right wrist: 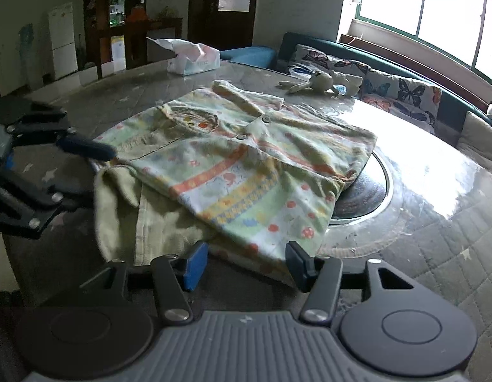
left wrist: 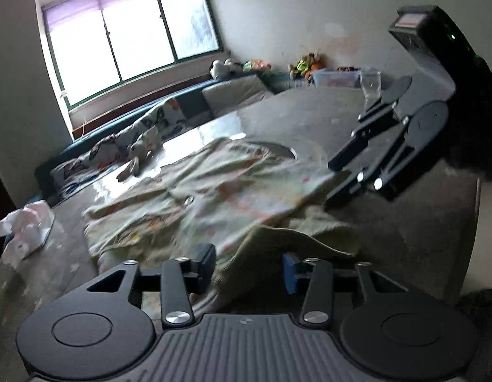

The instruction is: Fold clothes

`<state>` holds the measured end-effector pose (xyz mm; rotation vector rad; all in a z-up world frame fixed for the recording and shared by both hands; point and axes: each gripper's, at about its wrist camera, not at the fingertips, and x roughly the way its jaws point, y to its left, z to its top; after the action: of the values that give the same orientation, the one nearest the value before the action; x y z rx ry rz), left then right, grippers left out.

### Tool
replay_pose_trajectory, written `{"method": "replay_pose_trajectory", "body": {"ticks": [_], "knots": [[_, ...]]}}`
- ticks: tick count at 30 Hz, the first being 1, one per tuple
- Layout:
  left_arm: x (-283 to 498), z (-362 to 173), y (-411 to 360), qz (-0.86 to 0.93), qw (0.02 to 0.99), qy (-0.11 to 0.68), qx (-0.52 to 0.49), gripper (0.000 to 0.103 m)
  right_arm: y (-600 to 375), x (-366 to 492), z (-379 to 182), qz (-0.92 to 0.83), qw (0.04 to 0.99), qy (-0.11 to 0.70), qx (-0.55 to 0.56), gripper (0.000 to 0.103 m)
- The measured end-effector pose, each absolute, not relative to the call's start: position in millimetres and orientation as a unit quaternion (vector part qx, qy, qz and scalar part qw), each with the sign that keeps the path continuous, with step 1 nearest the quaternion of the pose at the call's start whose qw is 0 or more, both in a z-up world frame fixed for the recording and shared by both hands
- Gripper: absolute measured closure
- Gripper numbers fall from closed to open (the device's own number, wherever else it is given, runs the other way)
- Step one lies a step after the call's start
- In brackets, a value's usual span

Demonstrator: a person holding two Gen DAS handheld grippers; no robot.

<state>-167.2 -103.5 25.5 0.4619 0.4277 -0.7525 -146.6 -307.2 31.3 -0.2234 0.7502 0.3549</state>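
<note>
**Pastel-printed shirt being spread on the bench between two hand-held grippers**

Pastel cotton, printed with orange, yellow and green bands, is being shown as a small buttoned shirt (right wrist: pixel 246 159) lying partly folded on the quilted, glossy-covered bench (right wrist: pixel 437 238). Its far edge is being draped over a dark round inset (right wrist: pixel 370 191) in the bench top. A plain pale-green flap of the garment is being seen at the near-left corner.

The right hand-held gripper (right wrist: pixel 244 265) is being held low at the shirt's near hem, its jaws standing apart with cloth lying between them and no pinch visible. The left hand-held gripper (left wrist: pixel 247 267) is being held at the adjoining edge, jaws likewise apart, with a raised fold of cloth between its blue-padded fingers (left wrist: pixel 289 273).

A tissue pack (right wrist: pixel 195 59) and a stuffed rabbit (right wrist: pixel 316 82) are being seen farther back on the bench, well apart from the shirt. A butterfly-print cushioned seat (right wrist: pixel 398 89) is being shown under the window (left wrist: pixel 131 38).
</note>
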Motion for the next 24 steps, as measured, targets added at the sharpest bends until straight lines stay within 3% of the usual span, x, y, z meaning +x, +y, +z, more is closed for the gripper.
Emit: {"method": "replay_pose_trajectory", "body": {"ticks": [2, 5, 17, 19, 24], "knots": [[-164, 26, -106, -0.370, 0.880, 0.206, 0.216, 0.079, -307, -149, 31, 0.176, 0.908, 0.363, -0.113, 0.044], [-154, 30, -103, -0.372, 0.883, 0.216, 0.189, 0.091, -307, -151, 31, 0.184, 0.906, 0.362, -0.122, 0.042], [-98, 57, -90, -0.357, 0.894, 0.261, 0.068, 0.094, -281, -138, 30, 0.231, 0.906, 0.331, -0.130, 0.040], [-98, 56, -89, -0.358, 0.893, 0.263, 0.068, 0.094, -274, -132, 29, 0.236, 0.906, 0.326, -0.130, 0.046], [-106, 50, -80, -0.353, 0.892, 0.270, 0.078, 0.087, -270, -115, 31, 0.248, 0.903, 0.335, -0.103, 0.073]]}}
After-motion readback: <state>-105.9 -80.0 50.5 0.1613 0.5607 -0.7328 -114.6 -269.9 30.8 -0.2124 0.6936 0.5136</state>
